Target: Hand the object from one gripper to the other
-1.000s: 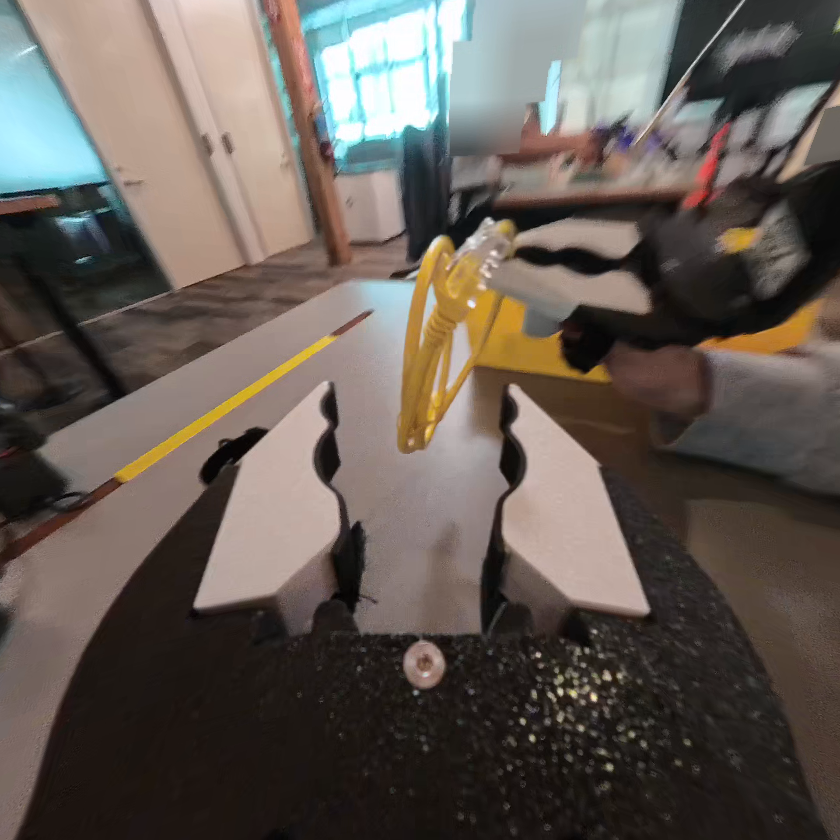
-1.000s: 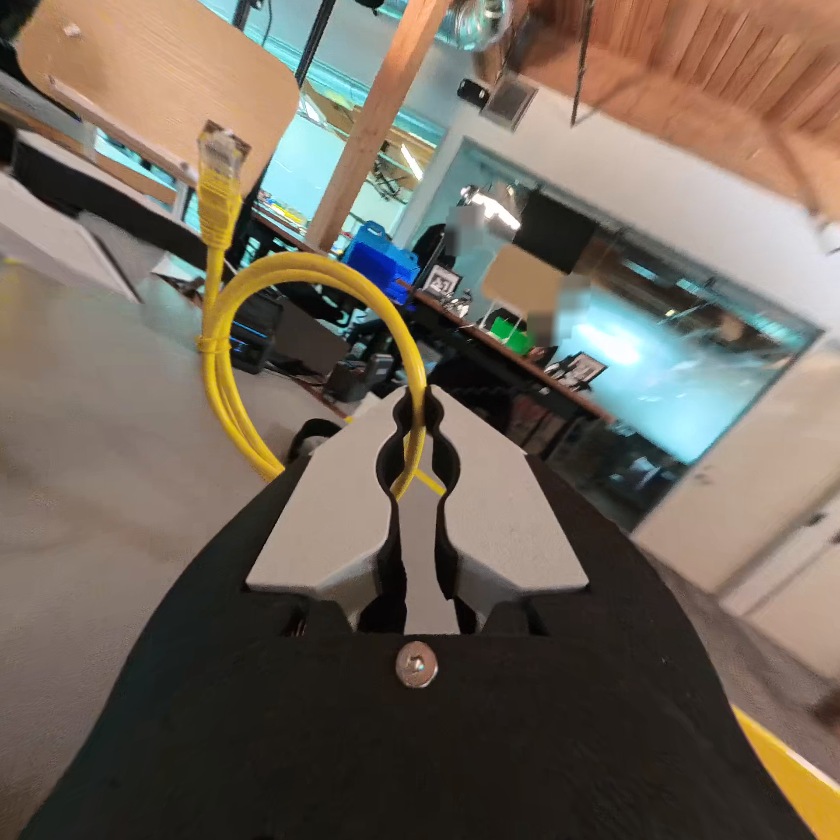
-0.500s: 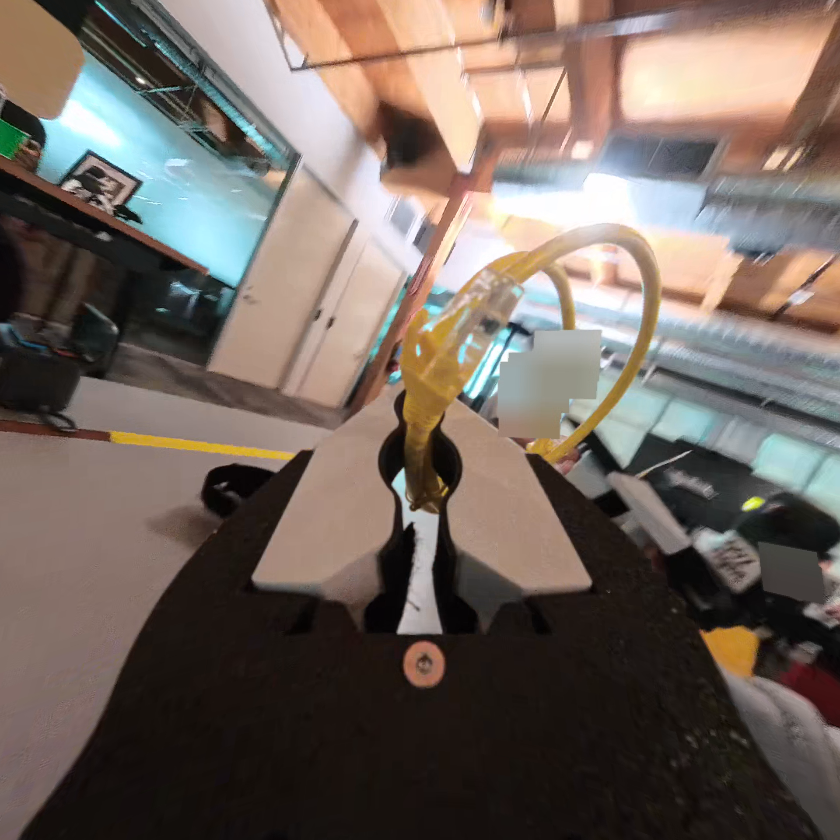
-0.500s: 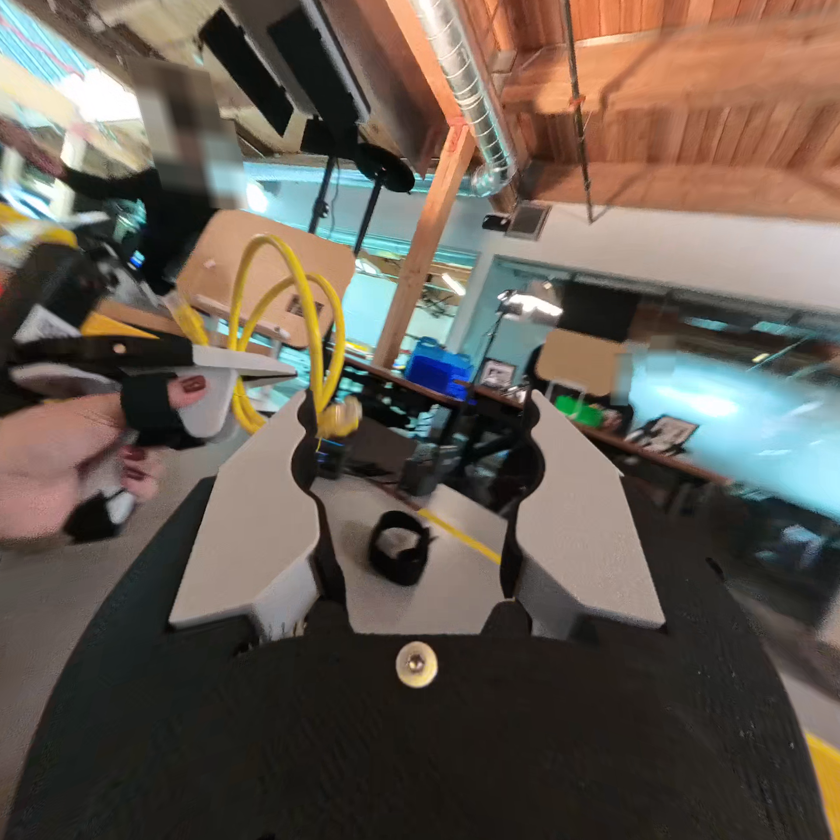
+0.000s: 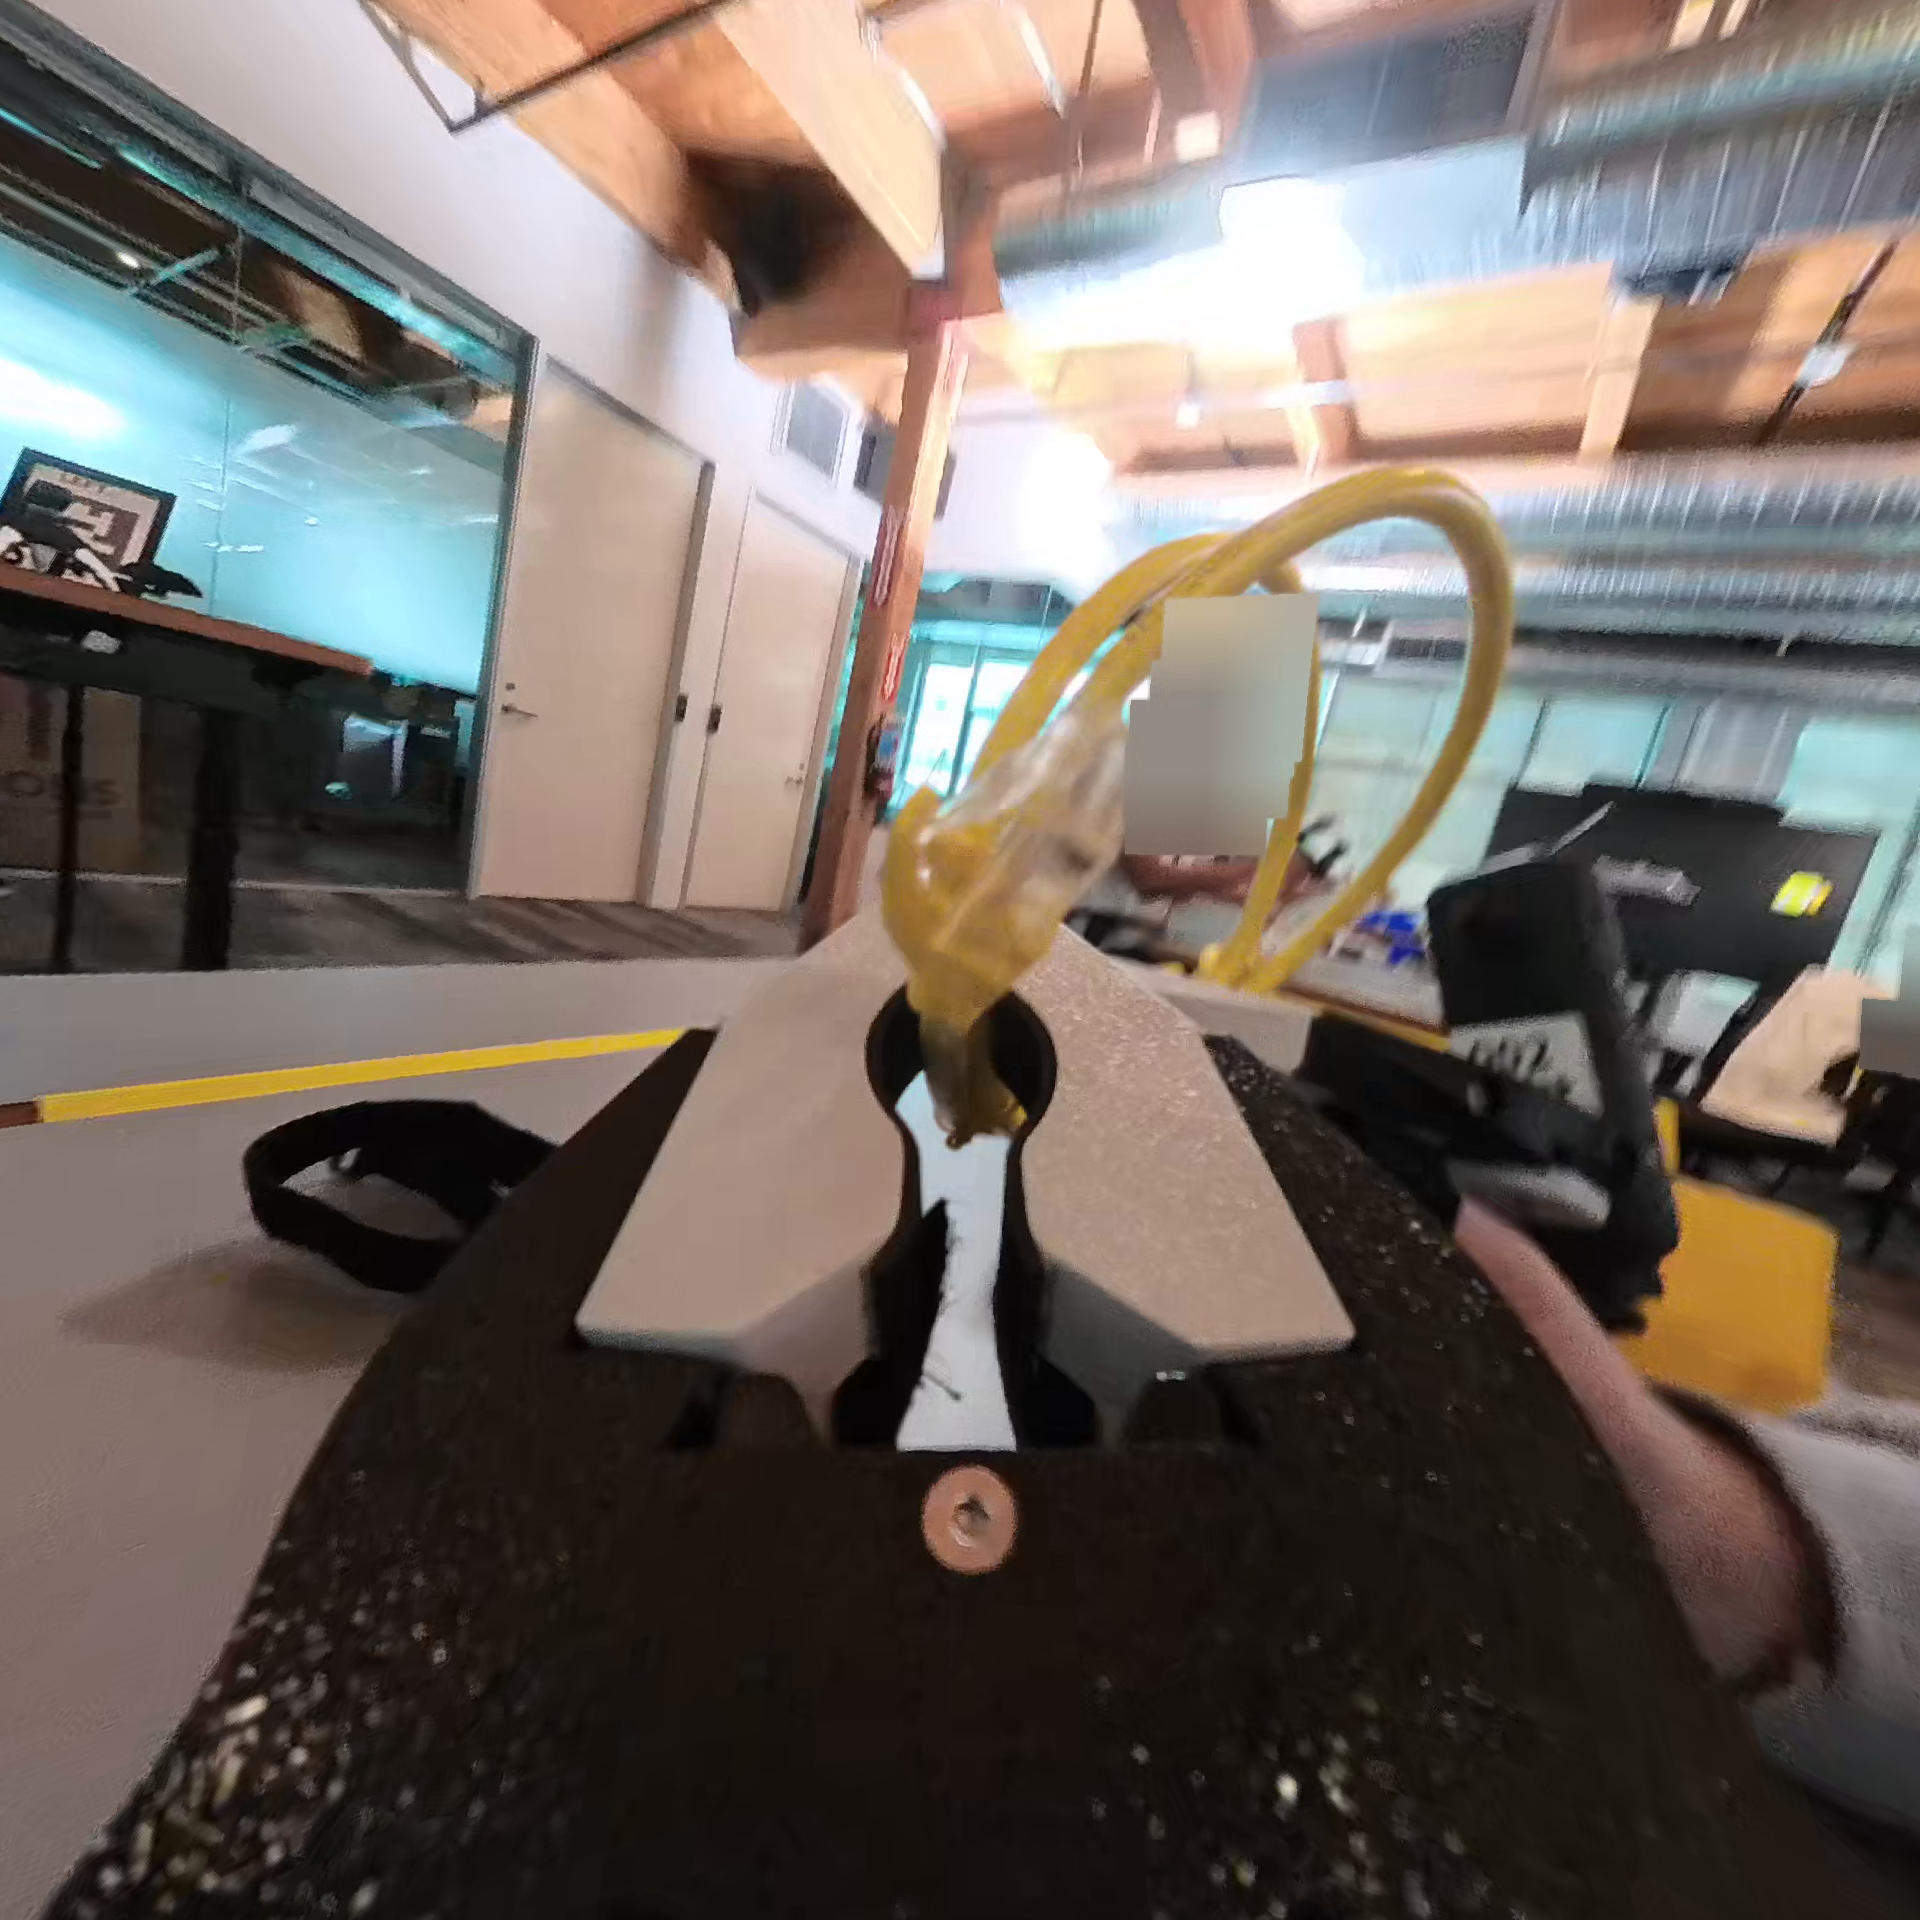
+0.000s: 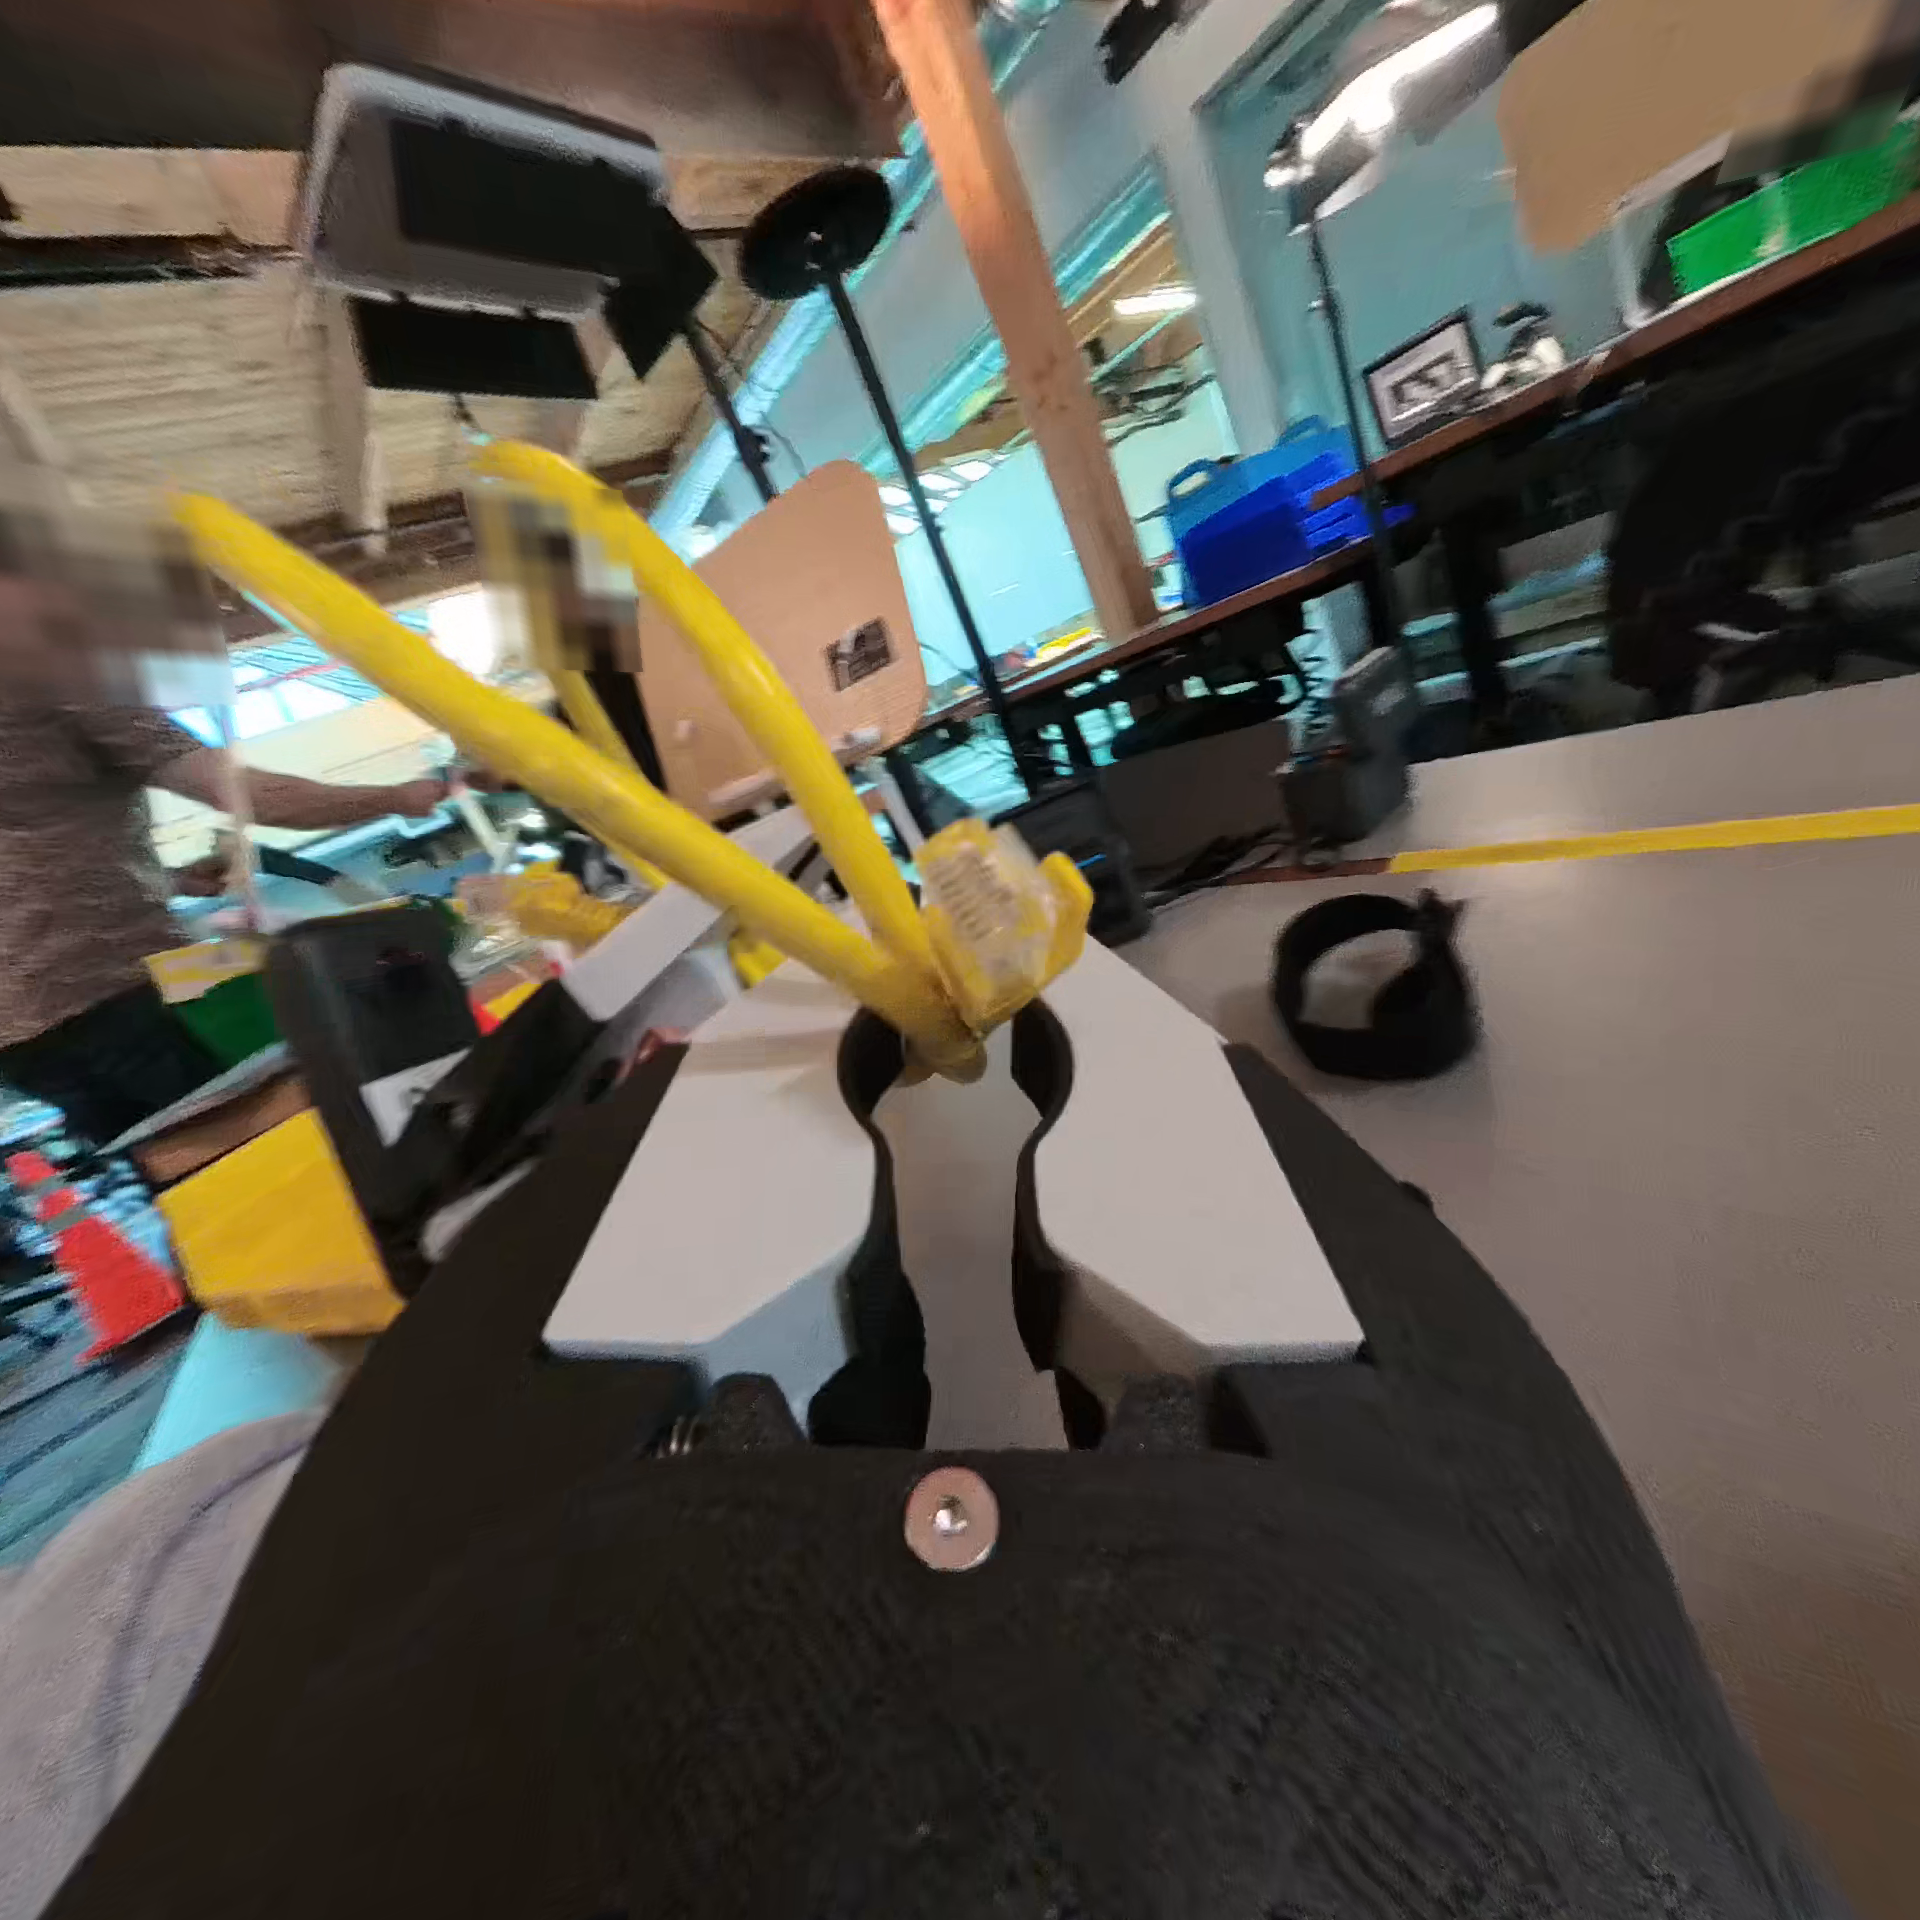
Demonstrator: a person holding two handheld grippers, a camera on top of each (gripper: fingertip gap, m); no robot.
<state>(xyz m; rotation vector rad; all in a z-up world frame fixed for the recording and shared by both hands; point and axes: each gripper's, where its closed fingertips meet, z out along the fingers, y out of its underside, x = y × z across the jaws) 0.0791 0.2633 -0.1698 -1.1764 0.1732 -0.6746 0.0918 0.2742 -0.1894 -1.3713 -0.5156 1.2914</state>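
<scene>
Yellow coiled network cable (image 5: 1351, 665) arches between us: our left gripper (image 5: 961, 1023) and right gripper (image 6: 951, 1029) both clench it.

Lettered surfaces, wording not given. Left wrist view: framed black-and-white print (image 5: 88, 520) on the far desk; red marks down the wooden post (image 5: 890, 582); white label (image 5: 1527, 1070) on the right gripper (image 5: 1226, 1013) body; yellow sticker (image 5: 1803, 891), possibly lettered, too blurred to tell. Right wrist view: dark label (image 6: 857, 655) on the wooden chair back (image 6: 790, 582); second framed print (image 6: 1423, 379).
</scene>
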